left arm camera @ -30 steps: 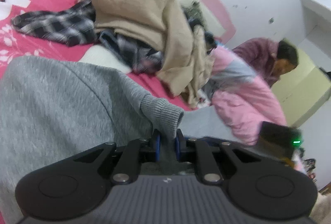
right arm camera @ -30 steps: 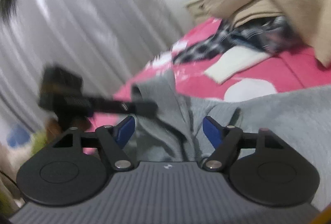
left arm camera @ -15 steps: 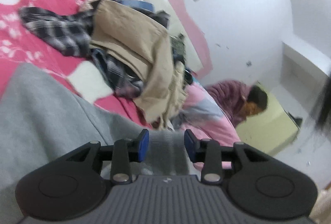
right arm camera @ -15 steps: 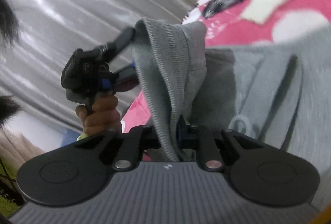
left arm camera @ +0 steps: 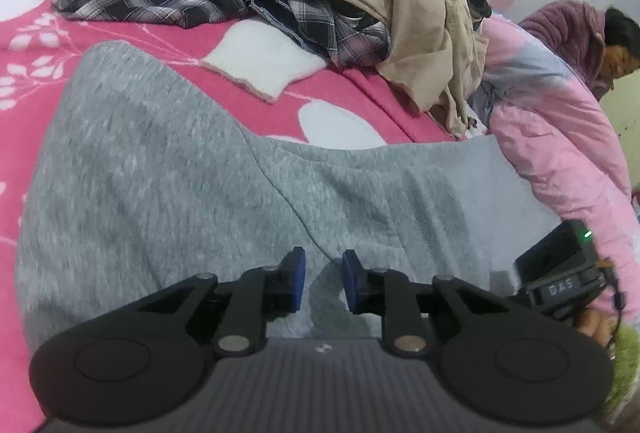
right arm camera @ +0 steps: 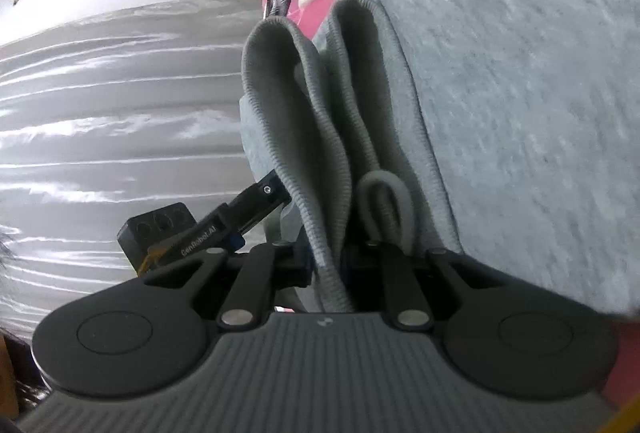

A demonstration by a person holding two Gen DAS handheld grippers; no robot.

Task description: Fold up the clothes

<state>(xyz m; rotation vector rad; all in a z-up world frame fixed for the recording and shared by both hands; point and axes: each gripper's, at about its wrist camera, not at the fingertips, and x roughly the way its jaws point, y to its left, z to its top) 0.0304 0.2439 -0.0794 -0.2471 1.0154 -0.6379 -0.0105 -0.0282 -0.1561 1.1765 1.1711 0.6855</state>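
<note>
Right claw (right arm camera: pixel 326 265) clamped on grey sweatpants' (left arm camera: pixel 168 169) ribbed waistband (right arm camera: pixel 320 137) to carry the fold; left claw (left arm camera: pixel 322 283) narrowly parted, just been closing, pads gripping nothing.

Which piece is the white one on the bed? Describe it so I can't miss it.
On the pink floral bedspread, look between the grey sweatshirt and the heap of plaid and tan clothes. The white ribbed knit piece lies flat there, half tucked under the heap: the only plain white fabric.
</note>
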